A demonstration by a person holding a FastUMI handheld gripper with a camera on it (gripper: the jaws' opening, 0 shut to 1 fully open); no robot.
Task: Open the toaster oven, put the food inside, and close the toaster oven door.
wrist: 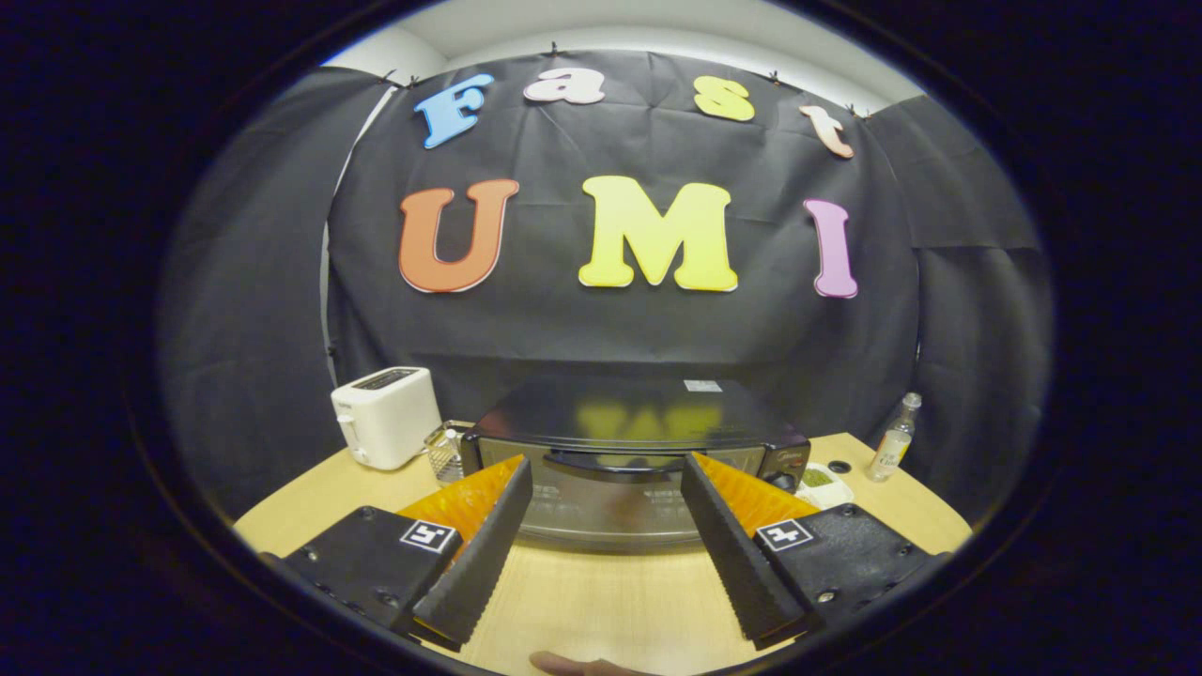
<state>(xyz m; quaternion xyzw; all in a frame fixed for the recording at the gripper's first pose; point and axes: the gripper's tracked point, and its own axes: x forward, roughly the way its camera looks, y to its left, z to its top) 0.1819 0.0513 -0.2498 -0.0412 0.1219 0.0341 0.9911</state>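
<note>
Gripper (pixel 606 479) held wide apart, nothing between the fingers, aimed square at the black toaster oven with a glass front door (pixel 610 502), which sits just beyond the fingertips on the pale wooden tabletop (pixel 601 601). Door is closed; its dark curved handle (pixel 610 461) runs along the top edge, roughly centred between the fingers. Food looks to be the greenish item in a small white dish (pixel 823 479) just right of the oven, though it is too small to identify surely. White two-slot pop-up toaster (pixel 385 415) far left, a small clear glass container (pixel 445 451) between it and the oven, a clear plastic bottle (pixel 894 437) far right. Risks, as I judge them: fingers closing low on glass rather than handle and slipping; a pull on the handle dragging the whole oven forward across the smooth top; the door dropping onto the near table; the right finger clipping the dish on the swing over
</note>
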